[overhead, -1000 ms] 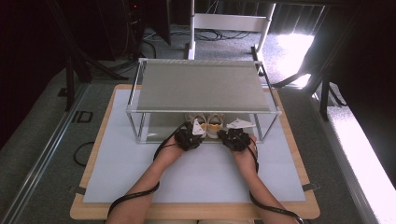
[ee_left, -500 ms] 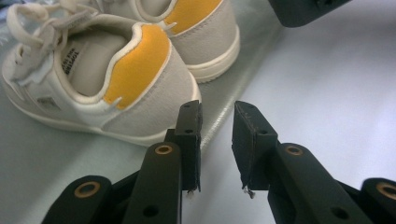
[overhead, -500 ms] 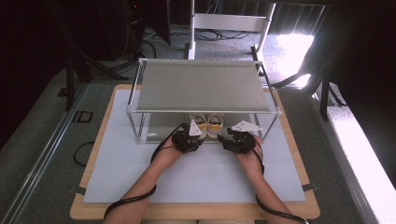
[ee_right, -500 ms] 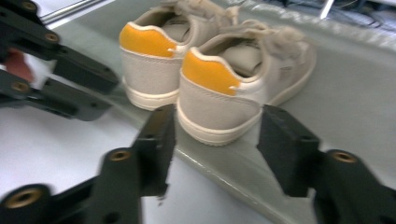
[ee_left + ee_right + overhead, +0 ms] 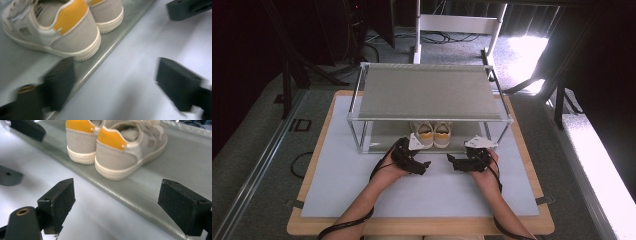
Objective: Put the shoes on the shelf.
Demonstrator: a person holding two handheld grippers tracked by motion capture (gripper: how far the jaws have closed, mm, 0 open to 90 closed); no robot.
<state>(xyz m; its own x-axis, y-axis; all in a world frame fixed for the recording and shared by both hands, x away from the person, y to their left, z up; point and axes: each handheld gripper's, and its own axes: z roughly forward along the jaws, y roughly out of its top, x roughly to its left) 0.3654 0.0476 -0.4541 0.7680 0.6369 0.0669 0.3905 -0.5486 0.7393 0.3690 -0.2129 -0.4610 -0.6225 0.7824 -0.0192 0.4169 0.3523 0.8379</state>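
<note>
With both the left gripper (image 5: 424, 166) and right gripper (image 5: 451, 161) having just spread their jaws empty, we judge the pair of shoes (image 5: 429, 134), mid-frame on the rack's lower shelf (image 5: 377, 142), could be nudged crooked if we swing back carelessly.

Shoe (image 5: 52, 27) toes cut off at top edge; left claw (image 5: 117, 87) motion-blurred.

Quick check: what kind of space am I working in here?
Likely a lab or recording workspace, not a home: a shoe rack with shoes sits on a white mat over a board, with cables on the grey carpet beyond.
</note>
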